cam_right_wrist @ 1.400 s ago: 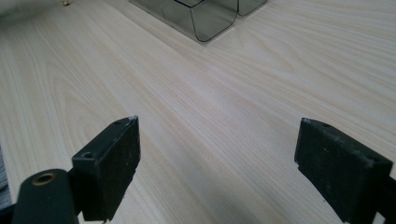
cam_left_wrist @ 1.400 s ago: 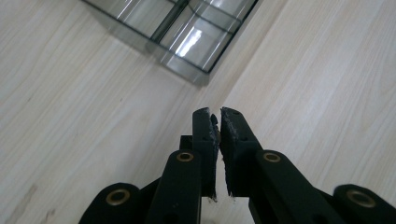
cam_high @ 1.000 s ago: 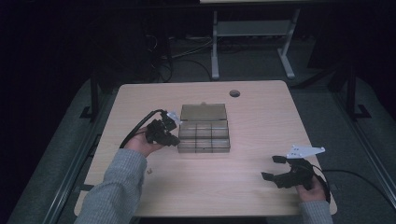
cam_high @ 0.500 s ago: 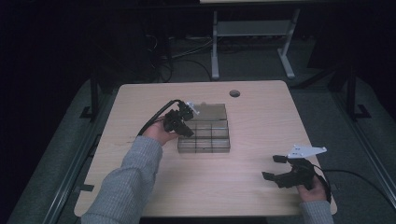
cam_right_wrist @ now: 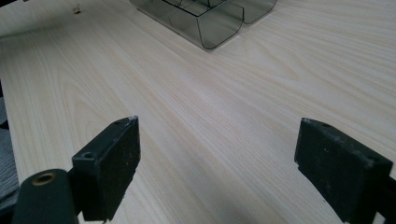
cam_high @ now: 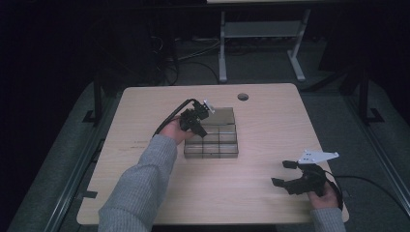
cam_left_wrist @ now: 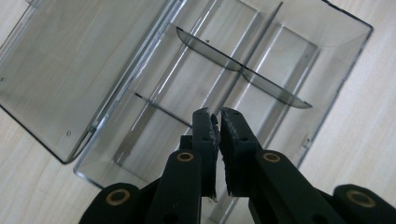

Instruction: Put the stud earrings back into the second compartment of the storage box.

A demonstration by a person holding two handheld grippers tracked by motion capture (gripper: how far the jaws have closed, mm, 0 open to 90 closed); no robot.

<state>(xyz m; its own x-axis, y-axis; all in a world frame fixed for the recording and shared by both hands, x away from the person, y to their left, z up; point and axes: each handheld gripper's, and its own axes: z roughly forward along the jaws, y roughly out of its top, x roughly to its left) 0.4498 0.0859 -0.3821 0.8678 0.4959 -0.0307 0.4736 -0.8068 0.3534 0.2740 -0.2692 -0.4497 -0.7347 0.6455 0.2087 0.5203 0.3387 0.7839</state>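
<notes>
High view: fixed above the person's side, looking forward and down, far enough to take in the whole table (cam_high: 145, 193). Left gripper view: rides the left tongs (cam_left_wrist: 217, 123), faces steeply down, close over the open box (cam_left_wrist: 289, 60). Right gripper view: rides the right tongs (cam_right_wrist: 215, 163), low, nearly level along the tabletop, box corner farther off. All three share the box and table.

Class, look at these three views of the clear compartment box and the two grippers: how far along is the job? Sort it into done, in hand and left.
Done: the clear compartment box lies open on the table, its lid folded flat beside it. In hand: the left gripper, jaws shut with nothing between them, hangs over the compartments, which look empty. Left: probably closing or filling the box; the right gripper rests open near the table's edge.
</notes>
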